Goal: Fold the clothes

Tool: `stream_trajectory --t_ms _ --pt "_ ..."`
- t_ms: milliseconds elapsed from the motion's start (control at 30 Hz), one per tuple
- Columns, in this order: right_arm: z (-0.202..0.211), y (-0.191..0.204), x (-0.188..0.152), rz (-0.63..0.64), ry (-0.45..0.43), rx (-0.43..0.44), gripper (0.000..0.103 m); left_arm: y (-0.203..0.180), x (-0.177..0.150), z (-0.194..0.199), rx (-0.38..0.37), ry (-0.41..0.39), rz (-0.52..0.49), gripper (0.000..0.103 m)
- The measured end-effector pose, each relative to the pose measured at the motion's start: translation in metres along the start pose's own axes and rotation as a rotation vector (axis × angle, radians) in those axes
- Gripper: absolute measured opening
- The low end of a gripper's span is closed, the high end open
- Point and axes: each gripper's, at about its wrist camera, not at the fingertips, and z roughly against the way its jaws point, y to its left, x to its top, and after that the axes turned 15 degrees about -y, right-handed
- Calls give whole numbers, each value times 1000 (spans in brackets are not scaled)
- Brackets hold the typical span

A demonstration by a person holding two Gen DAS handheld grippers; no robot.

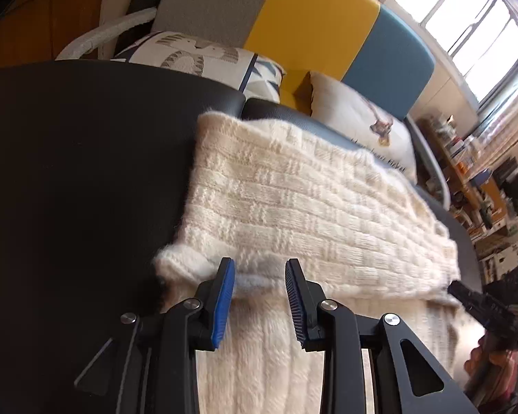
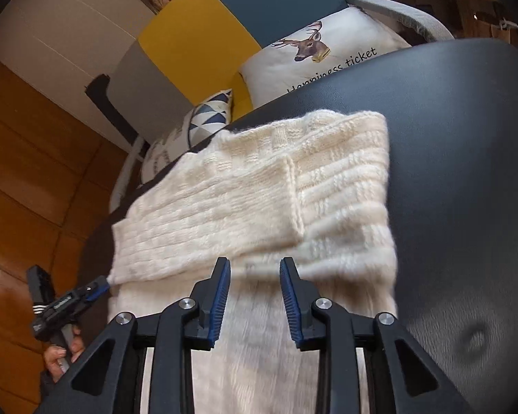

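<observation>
Between each gripper's blue pads: no cloth; left gripper (image 1: 260,269) and right gripper (image 2: 255,267) both stand parted just short of the folded edge. Item: cream knit sweater (image 1: 293,200), doubled over on a black seat (image 1: 69,172). Step, judged: fold laid, release done; next, regrip for another fold. Obscured: lower layer blurred, sleeves untraceable.

The left gripper (image 1: 259,269) is black, with two fingers (image 1: 222,302) that have bright blue ribbed pads; round silver screws (image 1: 128,318) sit at its joints; its arms have three-sided holes cut in them; the right gripper (image 2: 255,267) looks just the same, black with blue ribbed pads and silver screws (image 2: 125,318); seen from the side, the left gripper has small white stripes and marks; a hand (image 2: 60,353) wears a dark sleeve
</observation>
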Motion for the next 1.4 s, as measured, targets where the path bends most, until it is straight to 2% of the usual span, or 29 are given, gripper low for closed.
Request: stream_trajectory --t_ms 67,200,333,400,533,567,733,900,1100,1233,1300,1333,1400 --pt "37 -17 -11 -48 1 35 33 7 -6 20 -37 -14 23 35" --pt "102 -55 -52 -131 57 41 34 34 -29 67 -88 -28 49 39" --pt "137 -78 -103 -158 151 7 34 64 -59 106 -102 -17 66 42" --pt "145 -83 -123 -189 169 22 34 71 -76 123 -100 -8 61 47" --pt "146 -81 -146 -227 202 112 34 83 -105 148 -126 37 62 53" --pt "143 -78 -150 -225 219 133 35 86 -111 153 -143 51 63 57" --pt "124 -62 -157 -213 264 202 35 95 -140 166 -165 110 61 60" --pt "115 -54 -158 -186 256 214 35 102 -156 168 -201 142 97 60" --pt "112 -53 -160 -200 216 232 35 87 -167 173 -217 121 -15 60" --pt "114 -49 -162 -167 201 238 35 76 -183 163 -258 181 -32 60" --pt "114 -45 -162 -126 196 243 35 70 -188 162 -244 163 -56 60" --pt "114 -45 -162 -121 196 241 34 69 -189 162 -240 160 -56 59" --pt "113 -46 -162 -118 198 225 25 72 -189 161 -247 165 -30 59"
